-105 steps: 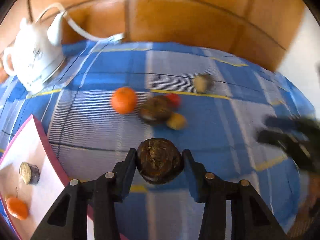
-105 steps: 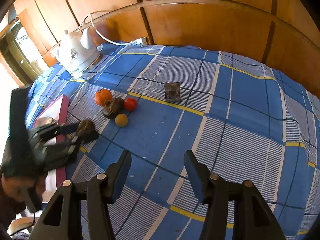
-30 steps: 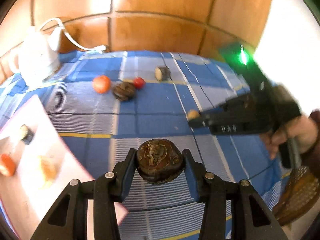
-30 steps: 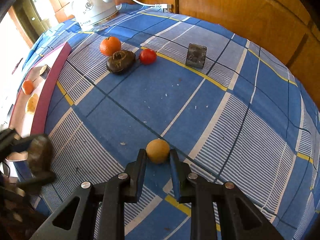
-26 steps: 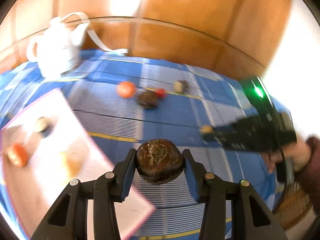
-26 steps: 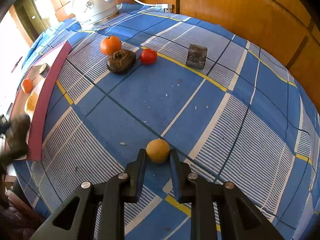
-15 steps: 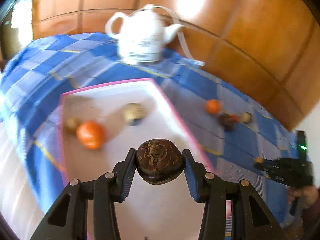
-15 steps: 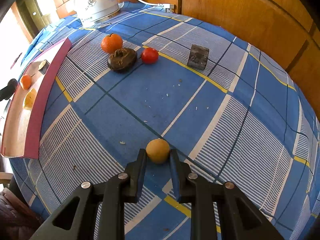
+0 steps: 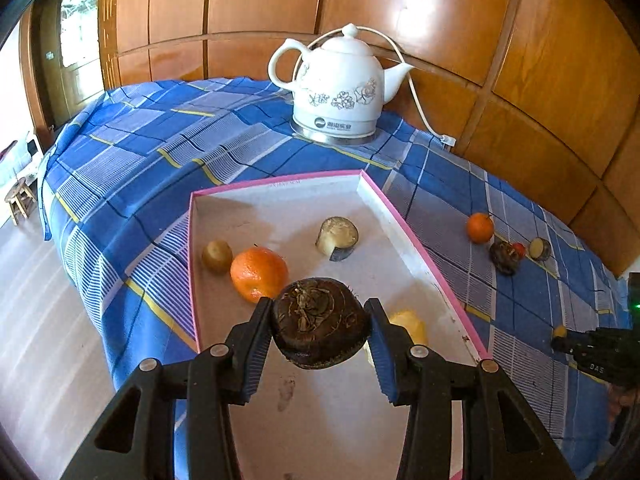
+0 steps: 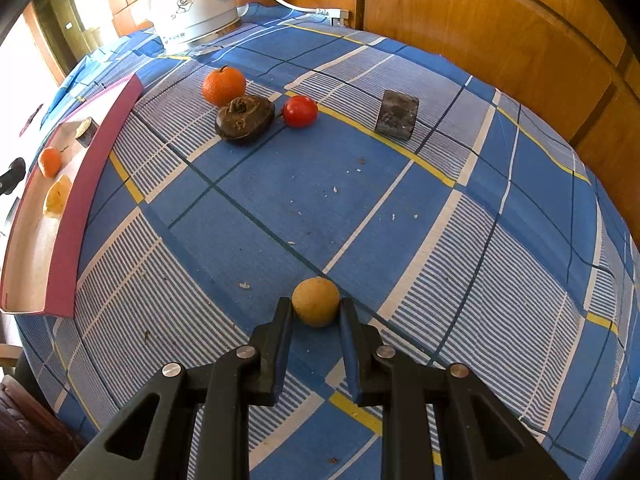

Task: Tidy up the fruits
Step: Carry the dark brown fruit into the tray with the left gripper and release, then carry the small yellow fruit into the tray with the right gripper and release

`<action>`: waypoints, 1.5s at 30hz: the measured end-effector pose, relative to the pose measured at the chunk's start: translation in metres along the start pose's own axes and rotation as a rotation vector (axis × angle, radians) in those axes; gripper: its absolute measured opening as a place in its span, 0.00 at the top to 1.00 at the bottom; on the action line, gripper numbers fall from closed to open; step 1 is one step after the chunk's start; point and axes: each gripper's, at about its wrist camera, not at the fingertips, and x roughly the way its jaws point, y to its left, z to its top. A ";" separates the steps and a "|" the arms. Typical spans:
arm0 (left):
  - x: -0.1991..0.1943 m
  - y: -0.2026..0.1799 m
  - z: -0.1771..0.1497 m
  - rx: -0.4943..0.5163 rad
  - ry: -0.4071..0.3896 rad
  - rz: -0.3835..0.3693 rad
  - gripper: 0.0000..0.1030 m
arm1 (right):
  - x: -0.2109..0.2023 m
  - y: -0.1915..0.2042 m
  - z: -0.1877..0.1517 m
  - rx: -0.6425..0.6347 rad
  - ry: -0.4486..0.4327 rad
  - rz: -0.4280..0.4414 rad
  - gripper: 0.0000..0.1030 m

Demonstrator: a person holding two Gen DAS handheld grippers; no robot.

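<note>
Left gripper (image 9: 319, 326) clamps dark fruit (image 9: 319, 322) over tray (image 9: 404, 248) below for drop-off; right gripper (image 10: 315, 316) pinches yellow fruit (image 10: 315, 301).

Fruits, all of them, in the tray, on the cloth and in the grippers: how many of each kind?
orange: 2
dark brown lump: 2
dark-skinned cut piece: 2
red tomato: 1
yellowish ball: 2
yellow chunk: 1
Total: 10
</note>
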 end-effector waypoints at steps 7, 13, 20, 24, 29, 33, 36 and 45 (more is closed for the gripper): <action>0.010 -0.002 -0.004 -0.005 0.039 0.001 0.55 | 0.000 0.001 0.001 -0.006 0.002 -0.005 0.77; 0.020 0.002 -0.005 -0.033 0.078 -0.010 0.55 | 0.001 0.002 0.001 -0.017 0.002 -0.014 0.77; 0.031 0.009 0.001 -0.046 0.090 -0.010 0.55 | 0.001 0.004 0.000 -0.024 0.000 -0.018 0.78; 0.037 0.011 0.000 -0.038 0.098 0.012 0.55 | 0.002 0.005 0.000 -0.029 -0.001 -0.021 0.78; 0.040 0.012 -0.004 -0.033 0.101 0.029 0.55 | 0.001 0.004 0.000 -0.031 -0.002 -0.021 0.78; 0.036 0.010 -0.004 -0.014 0.075 0.053 0.47 | 0.001 0.004 0.001 -0.033 -0.002 -0.022 0.78; 0.032 0.009 -0.004 -0.013 0.056 0.055 0.43 | 0.001 0.004 0.001 -0.034 -0.002 -0.022 0.78; 0.019 0.001 -0.008 0.003 0.020 0.063 0.35 | 0.001 0.005 0.001 -0.037 -0.003 -0.030 0.78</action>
